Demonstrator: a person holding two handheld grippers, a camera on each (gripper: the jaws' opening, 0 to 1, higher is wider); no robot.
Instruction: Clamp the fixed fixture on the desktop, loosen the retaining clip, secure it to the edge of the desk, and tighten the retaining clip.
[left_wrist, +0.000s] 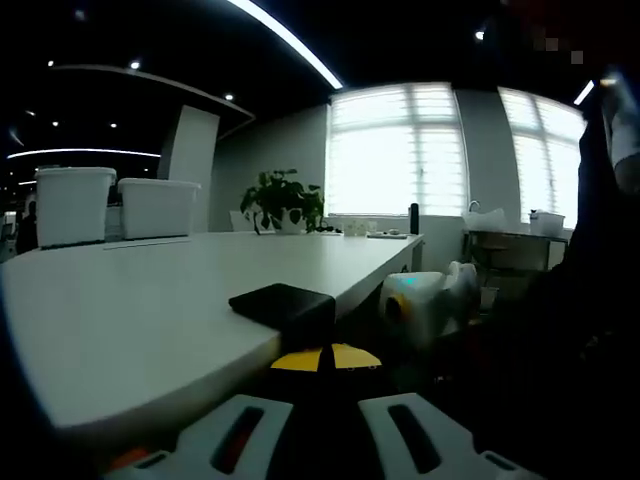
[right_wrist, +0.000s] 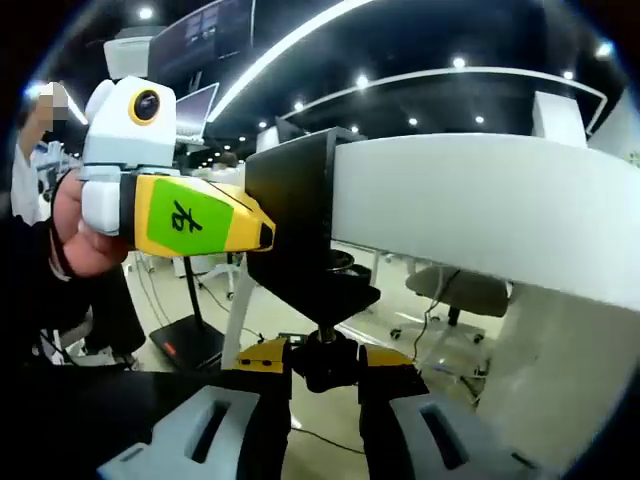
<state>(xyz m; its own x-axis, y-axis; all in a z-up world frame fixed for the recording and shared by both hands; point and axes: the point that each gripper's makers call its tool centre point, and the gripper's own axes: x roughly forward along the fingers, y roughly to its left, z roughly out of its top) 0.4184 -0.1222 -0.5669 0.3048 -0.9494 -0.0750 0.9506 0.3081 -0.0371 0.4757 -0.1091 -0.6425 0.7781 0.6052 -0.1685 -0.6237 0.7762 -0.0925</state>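
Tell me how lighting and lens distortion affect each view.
Left gripper view: the bright windows are blown out, leaving the black clamp on the desk a dim silhouette; the ceiling light strip curves from fisheye. Right gripper view: evener light, the desk edge bows, the left tongs show clearly.

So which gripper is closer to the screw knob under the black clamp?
Right. The right gripper has its jaws around the knob below the desk; the left gripper is beside the clamp, higher up.

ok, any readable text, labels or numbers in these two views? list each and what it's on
"左" in black on the green label of the yellow-and-white left gripper, seen in the right gripper view.
No other text can be read: none on the black clamp fixture, the white desk or the white bins.
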